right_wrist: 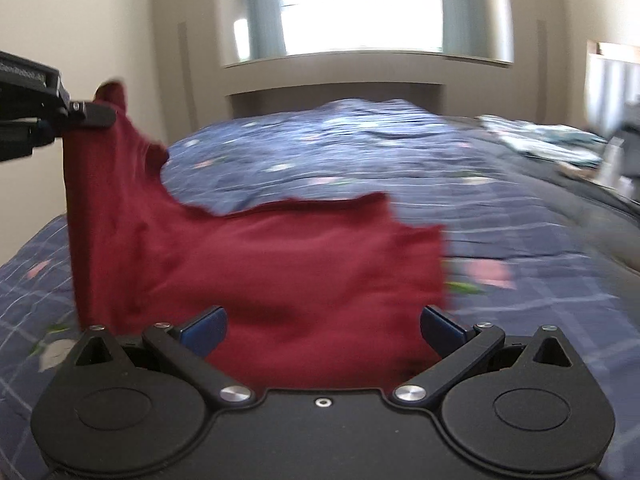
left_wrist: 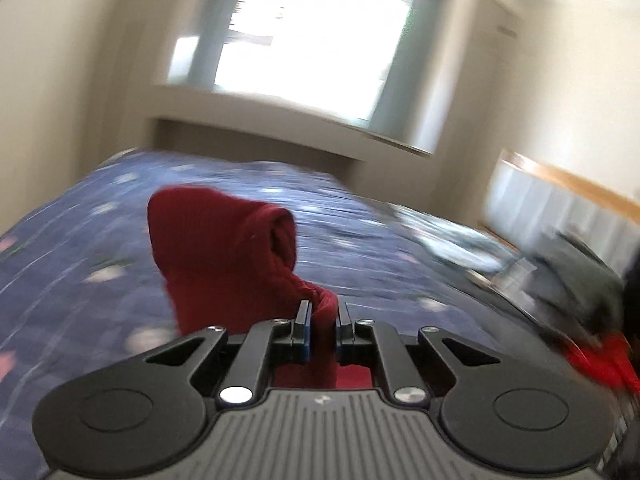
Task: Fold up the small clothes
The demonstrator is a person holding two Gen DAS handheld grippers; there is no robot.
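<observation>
Left gripper: clamped on a bunched corner of the garment, lifting it off the bed. Right gripper: fingers spread, pads clear of the cloth draped between them. Advice: pinch the free corner, draw the edge taut, lay flat. Garment: dark red ribbed knit, limp. Bed: blue checked floral quilt.

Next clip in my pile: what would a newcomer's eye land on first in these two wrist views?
The dark red garment dominates: it hangs lifted above the blue patterned bedspread, one corner pinched in the left gripper, whose jaws are shut on a bunched fold. The right gripper sits with its jaws wide apart, the cloth draped between them but not pinched. Behind the bed, a bright window glares.
</observation>
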